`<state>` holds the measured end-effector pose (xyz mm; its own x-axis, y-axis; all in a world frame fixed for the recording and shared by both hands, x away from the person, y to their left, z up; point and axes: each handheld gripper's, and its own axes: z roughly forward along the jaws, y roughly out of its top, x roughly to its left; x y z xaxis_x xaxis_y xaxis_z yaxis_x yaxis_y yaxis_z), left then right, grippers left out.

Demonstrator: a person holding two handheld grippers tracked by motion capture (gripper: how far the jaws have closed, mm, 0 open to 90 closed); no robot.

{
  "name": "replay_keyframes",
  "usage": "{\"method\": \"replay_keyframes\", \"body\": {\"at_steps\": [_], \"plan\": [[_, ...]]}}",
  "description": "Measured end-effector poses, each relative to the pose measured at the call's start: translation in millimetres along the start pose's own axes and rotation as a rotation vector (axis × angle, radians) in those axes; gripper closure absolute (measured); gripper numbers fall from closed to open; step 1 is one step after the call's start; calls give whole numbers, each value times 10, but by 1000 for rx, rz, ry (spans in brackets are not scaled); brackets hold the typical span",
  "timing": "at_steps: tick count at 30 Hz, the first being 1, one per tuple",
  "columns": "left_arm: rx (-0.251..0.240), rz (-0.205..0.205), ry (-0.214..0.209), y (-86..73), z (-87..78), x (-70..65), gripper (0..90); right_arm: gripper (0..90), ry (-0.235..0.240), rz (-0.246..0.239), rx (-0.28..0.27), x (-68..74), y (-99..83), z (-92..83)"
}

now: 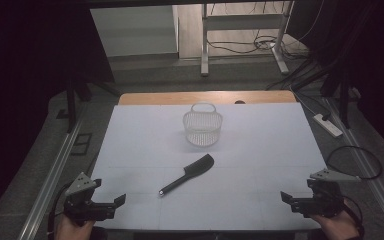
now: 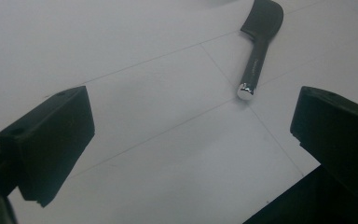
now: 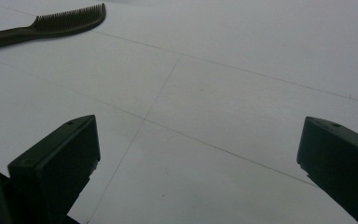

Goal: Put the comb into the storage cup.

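From the high view, a black comb (image 1: 189, 174) lies mid-tabletop (image 1: 260, 150) in front of a white mesh basket (image 1: 203, 128), its long axis running from near-left to far-right, handle end toward the left tool (image 1: 111, 206), the right tool (image 1: 291, 198) farther off. In the left gripper view the chrome-capped handle points back between wide-open, empty jaws. The right gripper view shows its toothed head at upper left, beyond jaws also spread and holding nothing.

1. The comb (image 1: 190, 173) is black all over, with a shiny silver cap at its handle end.
2. The basket (image 1: 202, 126) is white, with a fine mesh pattern.
3. The table (image 1: 260, 150) is pale white, crossed by thin faint lines, with a wooden brown far edge.
4. Both grippers, left (image 1: 117, 202) and right (image 1: 286, 199), are black with grey plates.
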<state>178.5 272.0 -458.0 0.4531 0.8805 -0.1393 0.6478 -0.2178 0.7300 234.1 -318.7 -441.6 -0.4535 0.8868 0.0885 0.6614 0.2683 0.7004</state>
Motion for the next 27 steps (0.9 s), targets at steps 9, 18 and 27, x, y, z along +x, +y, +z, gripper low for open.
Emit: {"method": "replay_keyframes", "body": {"at_steps": [9, 18, 27], "plan": [[11, -5, -7, 2, 7, 10, 0, 0, -5, -43, 11, 46, 8, 14], [26, -8, -13, 12, 22, 17, 0, 0, -4, -48, 17, 49, 10, 20], [34, -11, -42, 34, 44, 19, 0, 0, -2, -59, 22, 59, 11, 26]]}}
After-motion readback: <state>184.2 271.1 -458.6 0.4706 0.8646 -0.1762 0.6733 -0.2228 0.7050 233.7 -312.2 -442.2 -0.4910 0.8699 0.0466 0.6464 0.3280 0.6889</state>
